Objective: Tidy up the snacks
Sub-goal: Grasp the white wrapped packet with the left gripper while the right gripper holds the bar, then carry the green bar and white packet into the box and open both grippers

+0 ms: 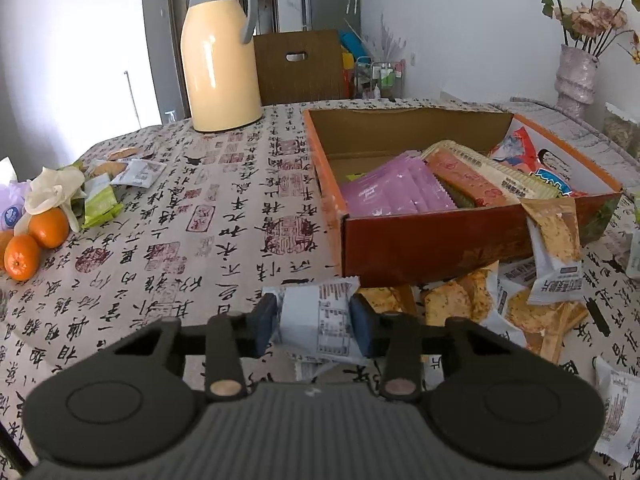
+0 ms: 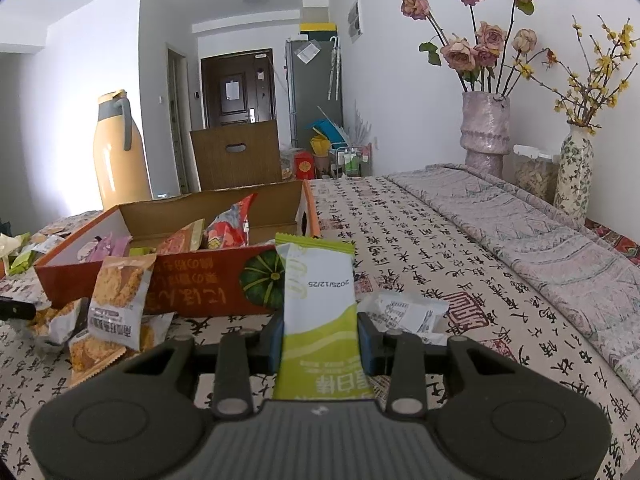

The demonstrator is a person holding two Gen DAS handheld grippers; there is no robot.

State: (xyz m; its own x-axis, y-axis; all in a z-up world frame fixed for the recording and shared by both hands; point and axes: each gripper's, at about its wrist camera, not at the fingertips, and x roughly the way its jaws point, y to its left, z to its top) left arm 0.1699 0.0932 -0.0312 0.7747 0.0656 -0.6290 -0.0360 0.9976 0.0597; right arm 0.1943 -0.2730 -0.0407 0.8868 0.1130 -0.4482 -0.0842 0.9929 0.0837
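An open orange cardboard box [image 1: 440, 240] holds pink, orange and red snack packets; it also shows in the right wrist view [image 2: 192, 288]. My left gripper [image 1: 316, 318] is shut on a white snack packet [image 1: 320, 320] just above the table, in front of the box's near left corner. My right gripper [image 2: 320, 340] is shut on a green and white snack bar packet [image 2: 320, 304], held upright in front of the box's right end. Several cracker packets [image 1: 556, 240] [image 2: 116, 300] lean and lie against the box's front wall.
A yellow thermos [image 1: 220, 52] stands behind the box on the left. Oranges [image 1: 36, 240] and green packets [image 1: 100, 204] lie at the far left. Vases of flowers [image 2: 484, 132] stand at the back right, beside a folded cloth [image 2: 540, 240]. A white packet [image 2: 404, 312] lies right of my right gripper.
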